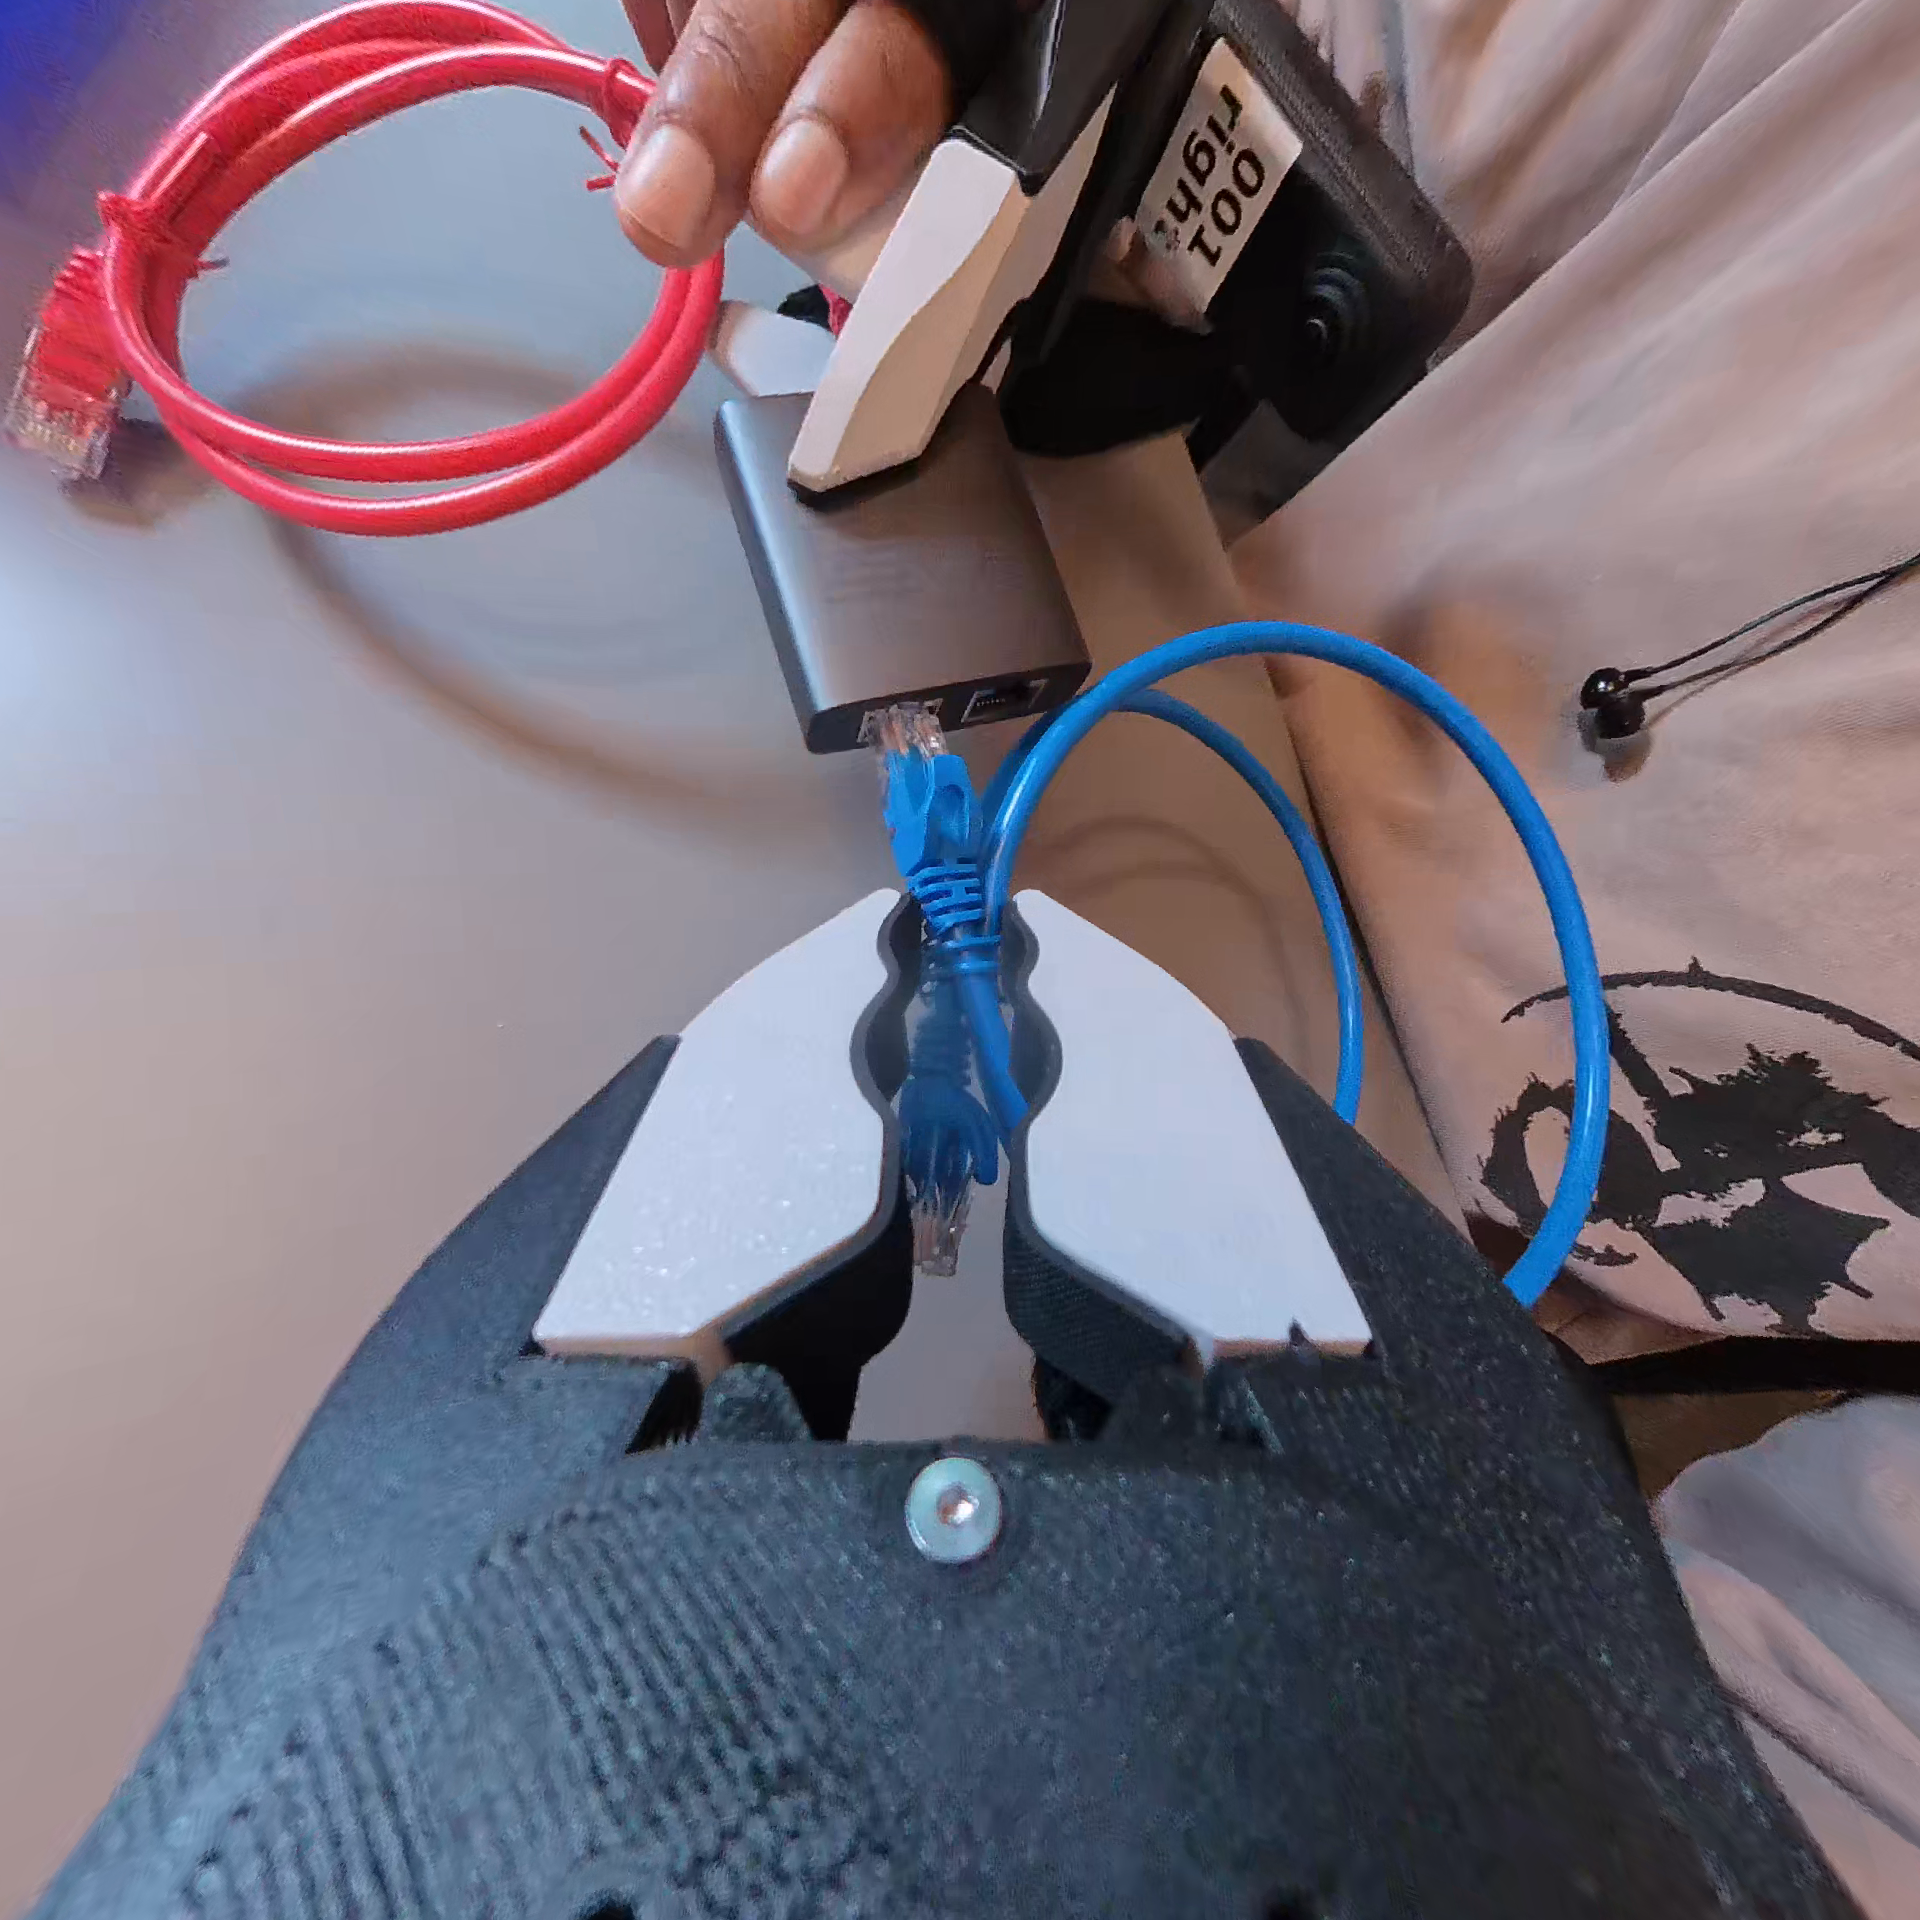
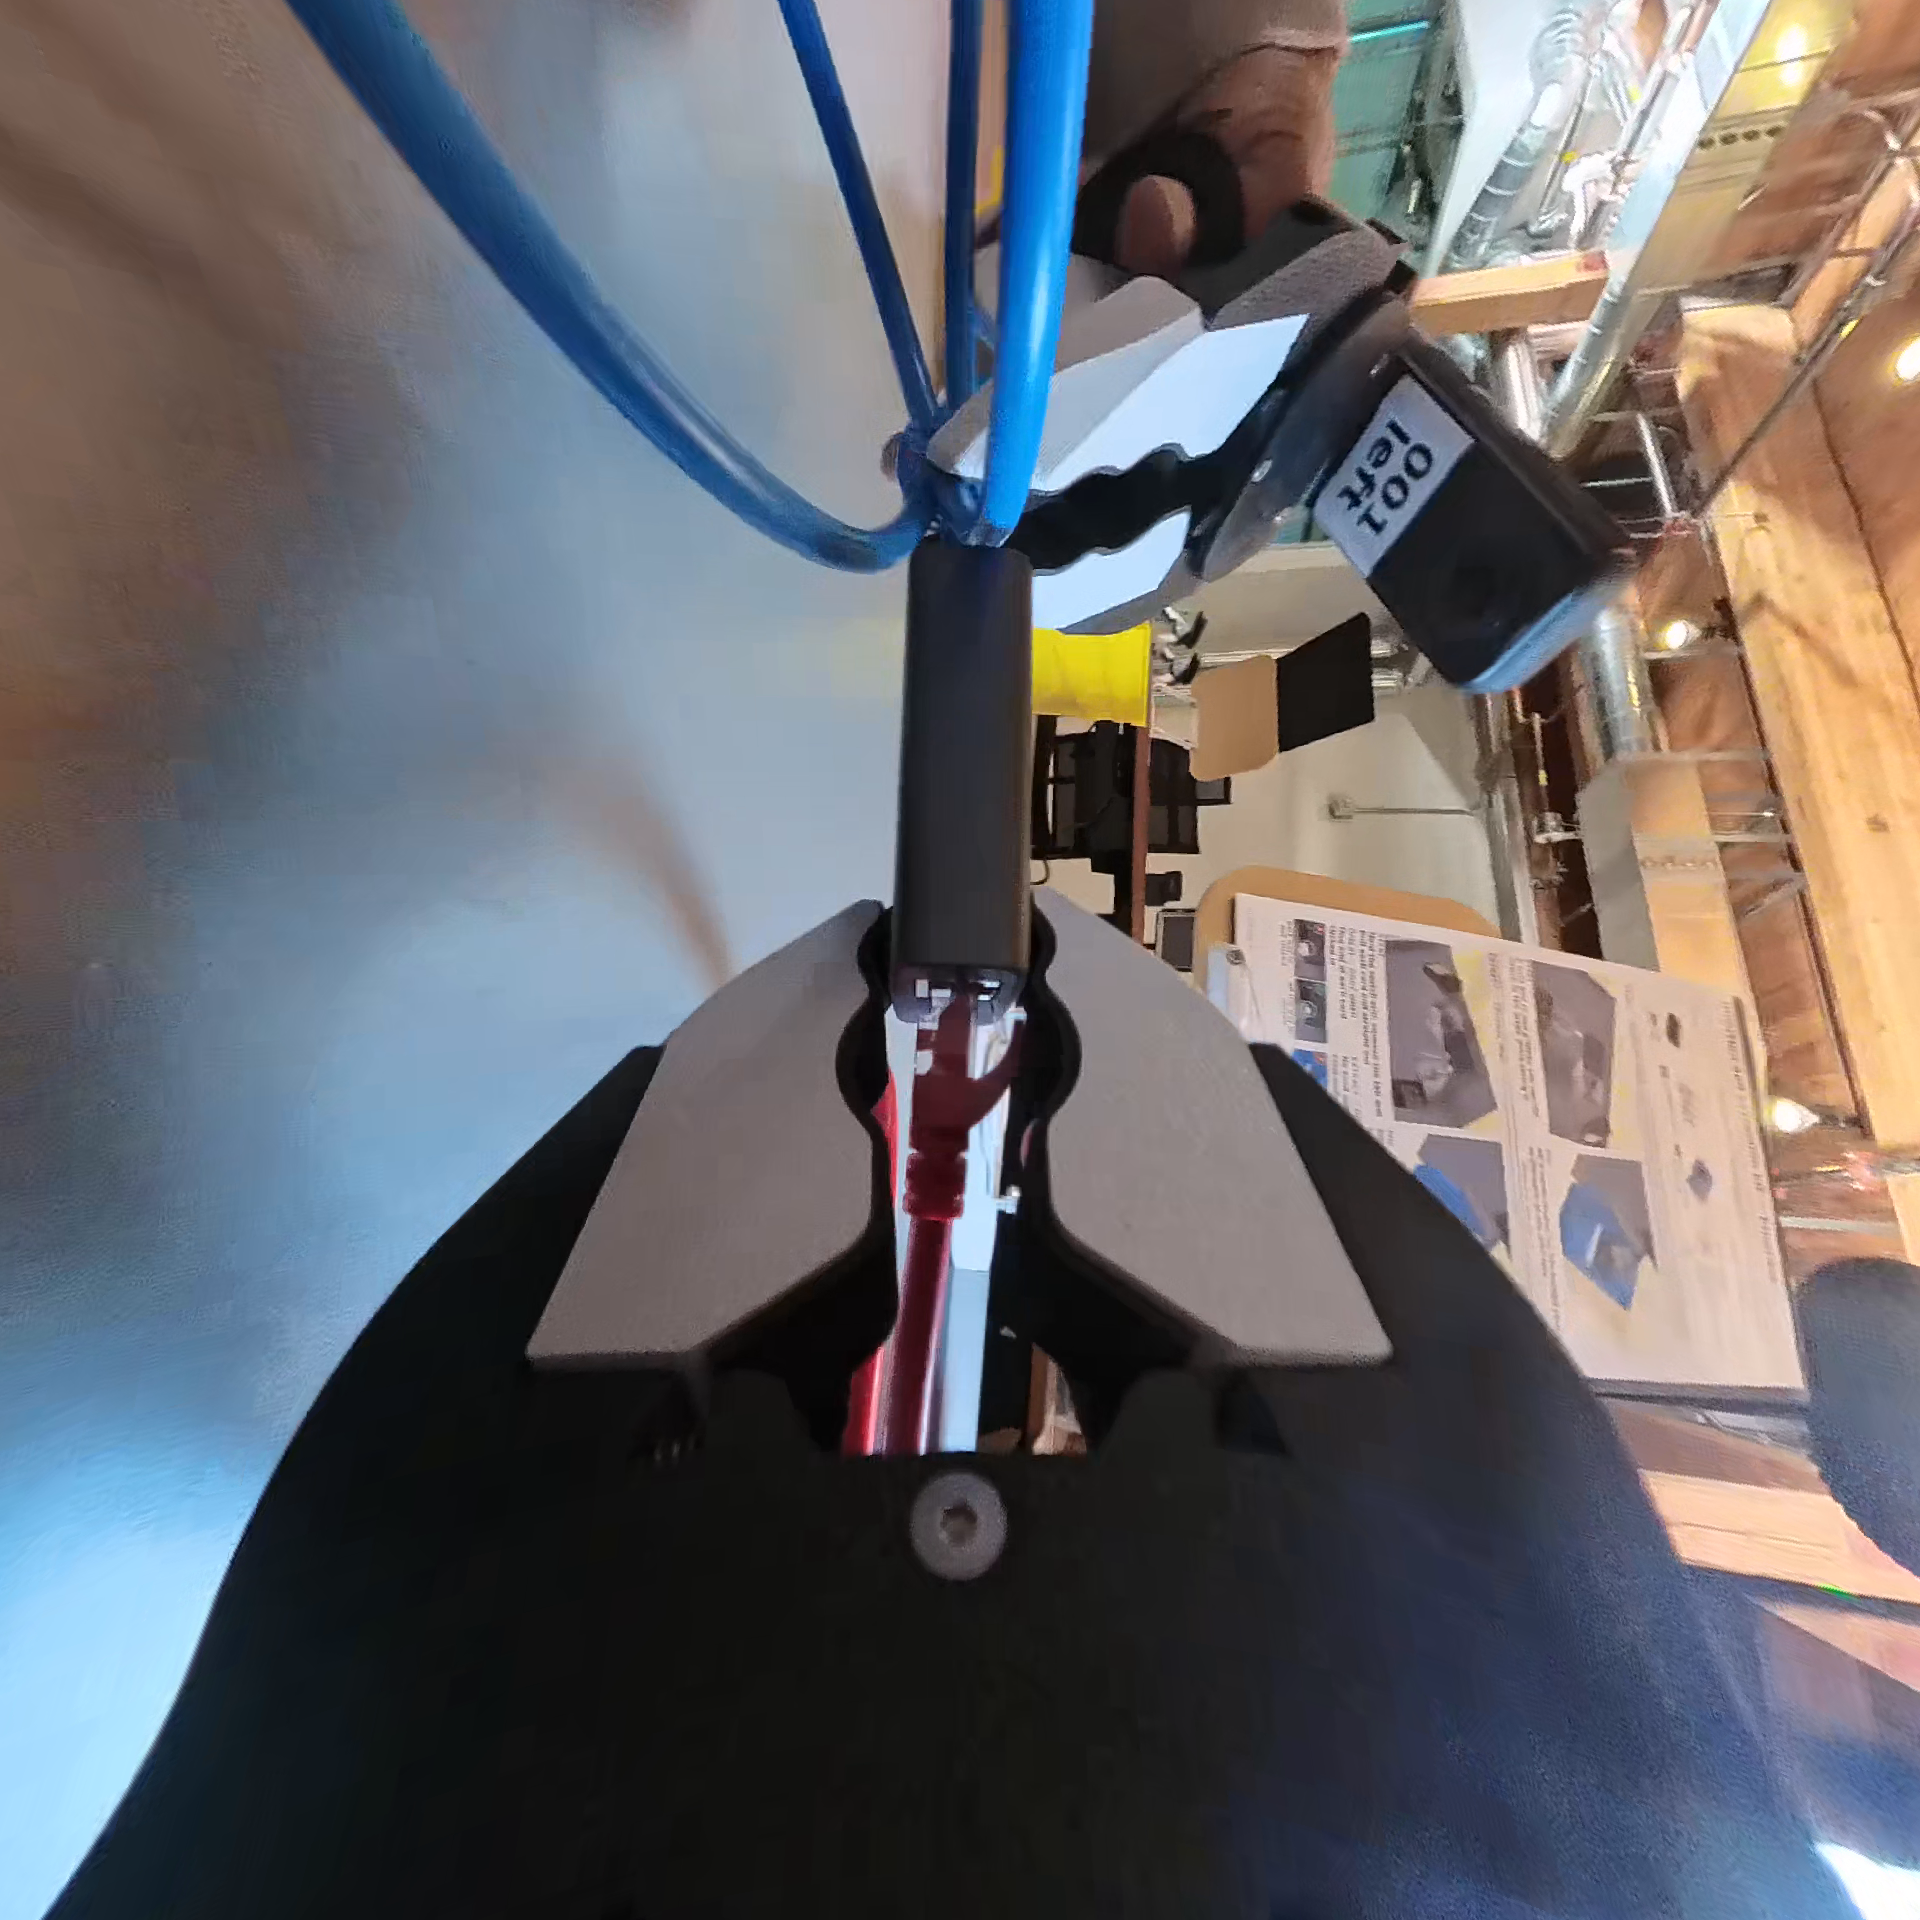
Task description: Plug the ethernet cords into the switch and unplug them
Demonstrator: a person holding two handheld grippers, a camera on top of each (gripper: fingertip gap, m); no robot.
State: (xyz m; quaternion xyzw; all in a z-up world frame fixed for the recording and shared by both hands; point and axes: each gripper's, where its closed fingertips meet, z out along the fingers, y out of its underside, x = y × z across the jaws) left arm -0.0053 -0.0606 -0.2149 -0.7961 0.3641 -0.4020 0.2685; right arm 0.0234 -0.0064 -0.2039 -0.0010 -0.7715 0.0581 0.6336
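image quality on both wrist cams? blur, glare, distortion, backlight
Left wrist view: switch and blue cord sharp, soft glare on table, fisheye bending at the edges. Right wrist view: left side smeared, right tool dark and backlit, background lamps blown out.

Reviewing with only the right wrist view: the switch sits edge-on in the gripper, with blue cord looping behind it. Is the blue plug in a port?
Observer: Not fully. In the left wrist view, the blue plug sits at the mouth of one port of the switch, with most of its clear tip showing.
Operator: Any other port on that face?
Observer: A second port beside it, empty.
Operator: What is the left gripper holding?
Observer: The left gripper is shut on the tied bundle of the blue cord, with the other plug between its fingers.
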